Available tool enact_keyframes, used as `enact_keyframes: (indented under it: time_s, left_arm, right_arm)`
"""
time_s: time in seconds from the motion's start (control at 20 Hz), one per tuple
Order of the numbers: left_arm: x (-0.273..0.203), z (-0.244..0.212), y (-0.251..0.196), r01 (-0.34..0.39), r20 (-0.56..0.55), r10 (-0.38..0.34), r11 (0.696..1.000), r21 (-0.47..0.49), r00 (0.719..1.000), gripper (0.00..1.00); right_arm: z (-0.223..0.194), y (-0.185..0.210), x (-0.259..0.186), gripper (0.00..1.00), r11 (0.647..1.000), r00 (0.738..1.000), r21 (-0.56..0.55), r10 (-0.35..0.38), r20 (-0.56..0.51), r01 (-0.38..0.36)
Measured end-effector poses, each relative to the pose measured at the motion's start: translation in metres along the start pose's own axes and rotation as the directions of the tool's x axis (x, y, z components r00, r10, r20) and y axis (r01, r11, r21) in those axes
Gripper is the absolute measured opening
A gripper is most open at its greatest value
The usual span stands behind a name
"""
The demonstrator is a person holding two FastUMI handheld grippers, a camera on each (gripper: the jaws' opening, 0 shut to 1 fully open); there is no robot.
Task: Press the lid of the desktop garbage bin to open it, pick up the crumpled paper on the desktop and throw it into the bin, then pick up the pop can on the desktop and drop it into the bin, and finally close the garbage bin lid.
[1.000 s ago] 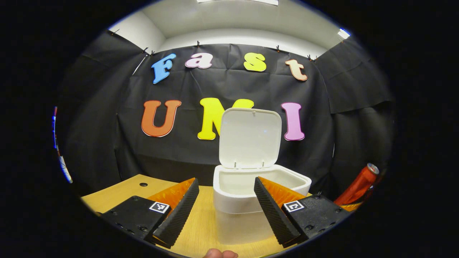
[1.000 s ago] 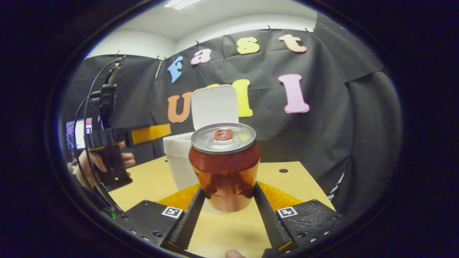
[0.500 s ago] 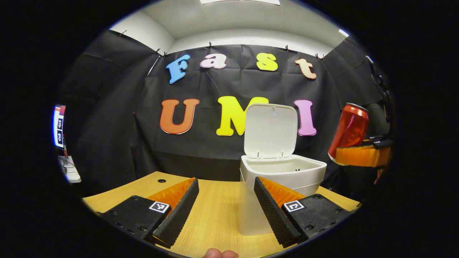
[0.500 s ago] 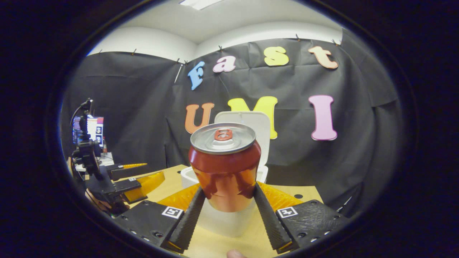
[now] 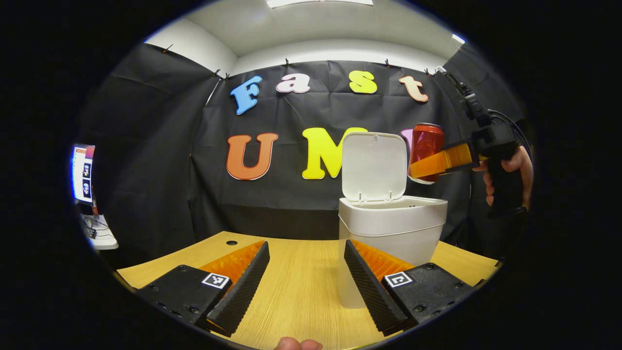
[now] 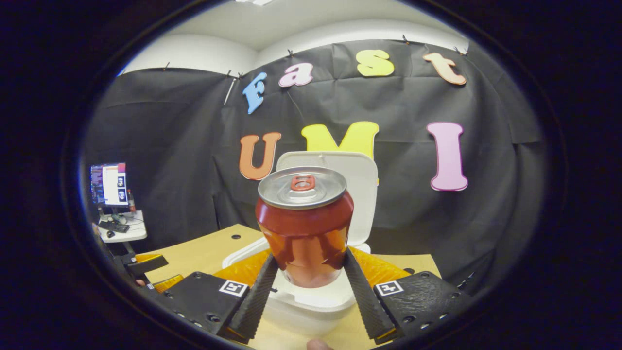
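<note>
Your left gripper (image 5: 306,282) hangs low over the light wooden table (image 5: 291,301) with its fingers spread apart and nothing between them. Just ahead of its right finger stands the white plastic desktop garbage bin (image 5: 393,228), its flat hinged lid (image 5: 374,166) raised upright at the back, so the opening step looks done. No crumpled paper lies on the stretch of table in sight; whether it sits inside the bin you cannot tell from here, as the rim hides the inside.

Further right in the left gripper view, your right gripper (image 5: 427,167) holds the red aluminium pop can (image 5: 426,146) high, above and just to the right of the bin's open mouth. In the right gripper view, the right gripper (image 6: 306,287) is clamped on the pop can (image 6: 304,226), both fingers pressing its lower sides. The can stands upright, undented, its silver top and red pull tab facing up, with the bin's rim (image 6: 311,299) directly below and just ahead.

What remains, by this reading: release the can into the bin, then close the lid.
</note>
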State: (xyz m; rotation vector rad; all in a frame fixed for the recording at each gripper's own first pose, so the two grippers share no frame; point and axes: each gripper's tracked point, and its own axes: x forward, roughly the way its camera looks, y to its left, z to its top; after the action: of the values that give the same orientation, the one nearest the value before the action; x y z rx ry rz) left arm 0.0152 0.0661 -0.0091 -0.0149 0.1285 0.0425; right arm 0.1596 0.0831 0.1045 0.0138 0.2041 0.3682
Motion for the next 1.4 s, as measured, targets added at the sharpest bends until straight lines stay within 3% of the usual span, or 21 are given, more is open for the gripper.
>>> enact_keyframes:
  time_s: [0.7, 1.1, 1.2, 1.4]
  left_arm:
    - [-0.015, -0.004, 0.008, 0.025, 0.025, -0.025, 1.0, -0.01, 0.999, 0.99]
    - [-0.01, -0.012, -0.015, 0.076, -0.01, -0.076, 0.997, 0.006, 0.997, 0.99]
    - [-0.013, -0.017, -0.02, 0.092, -0.023, -0.091, 0.995, 0.03, 0.996, 0.99]
    - [-0.013, -0.015, -0.025, 0.104, -0.014, -0.105, 0.994, -0.027, 0.994, 0.99]
  right_arm:
    - [-0.016, -0.008, 0.044, 0.83, 0.995, 0.988, 0.022, -0.092, -0.122, 0.095]
    - [0.009, -0.008, 0.031, 0.83, 0.992, 0.992, 0.03, -0.121, -0.045, 0.122]
    - [0.022, -0.011, 0.025, 0.88, 0.991, 0.991, 0.017, -0.135, -0.006, 0.135]
    - [0.06, -0.01, 0.017, 0.91, 0.99, 0.988, 0.012, -0.143, 0.056, 0.143]
